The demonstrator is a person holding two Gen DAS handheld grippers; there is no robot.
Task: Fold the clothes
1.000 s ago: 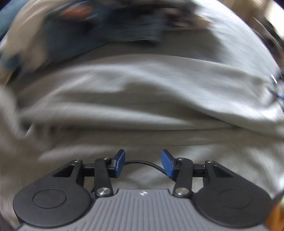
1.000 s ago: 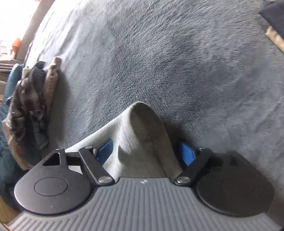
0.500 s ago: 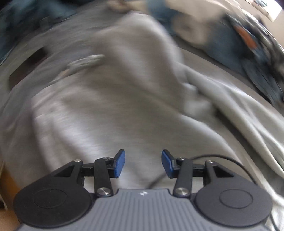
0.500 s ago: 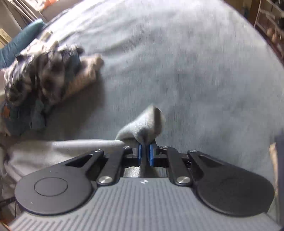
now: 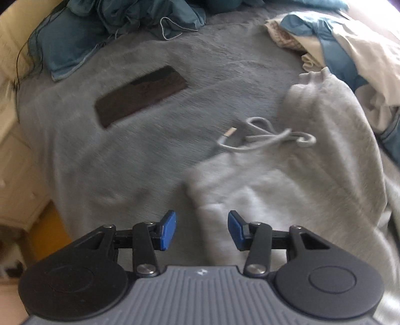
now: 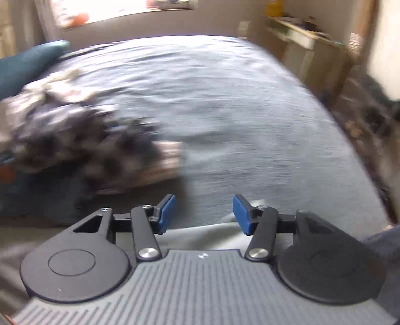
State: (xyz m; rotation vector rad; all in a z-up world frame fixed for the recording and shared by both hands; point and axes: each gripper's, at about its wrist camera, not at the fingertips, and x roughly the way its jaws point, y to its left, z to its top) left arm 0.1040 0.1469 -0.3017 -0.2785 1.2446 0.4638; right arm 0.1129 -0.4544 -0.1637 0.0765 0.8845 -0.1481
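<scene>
Sprawling pale grey hoodie [image 5: 287, 190], rumpled, drawstring [image 5: 265, 137] looped.

A home bedroom: a blanket-covered bed [image 6: 237, 105] (clothes piled [image 5: 350, 50] on it) below a window [image 6: 120, 7].

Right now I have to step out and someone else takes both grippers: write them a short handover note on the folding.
Left gripper: open, holding nothing, low over the near edge of the grey sweatshirt.
Right gripper: open, empty, grey cloth just beneath it.
Sweatshirt lies rumpled on the grey blanket, drawstring loose, sleeve cuff toward the far side.
Plaid clothes pile waits unfolded.
Done: no finished fold visible.
Left: flatten, fold the sweatshirt, then the pile.
</scene>
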